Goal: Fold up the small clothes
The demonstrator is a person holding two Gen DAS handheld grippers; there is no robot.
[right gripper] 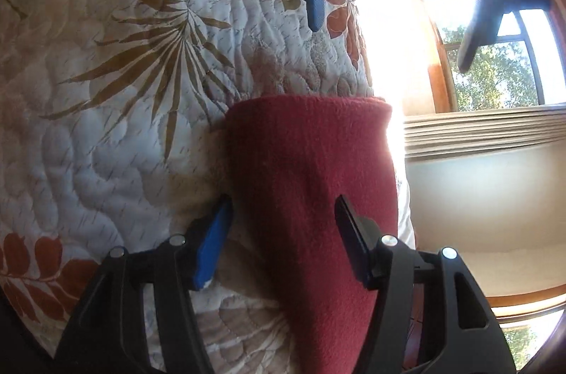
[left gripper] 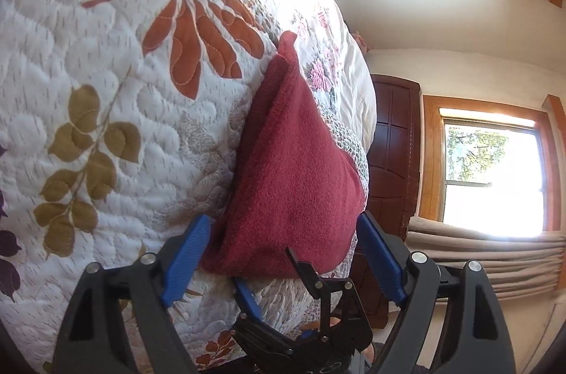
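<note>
A folded dark-red fleece cloth (left gripper: 293, 161) lies on the leaf-patterned quilt (left gripper: 106, 91). My left gripper (left gripper: 284, 229) is open, its blue fingers (left gripper: 187, 253) standing on either side of the cloth's near end. The right gripper (left gripper: 263, 268) faces it from the opposite end, low in the left wrist view. In the right wrist view the same cloth (right gripper: 311, 176) runs away between the fingers of my open right gripper (right gripper: 283, 225); one pad (right gripper: 212, 250) rests beside the cloth on the quilt (right gripper: 106, 144). The left gripper (right gripper: 392, 23) hangs open beyond the far fold.
A flowered pink-and-white bedding piece (left gripper: 325, 62) lies past the cloth. A dark wooden door (left gripper: 392, 161), a bright window (left gripper: 491, 176) and beige curtains (left gripper: 488, 253) line the room. Strong sun glare (right gripper: 382, 38) washes out part of the quilt.
</note>
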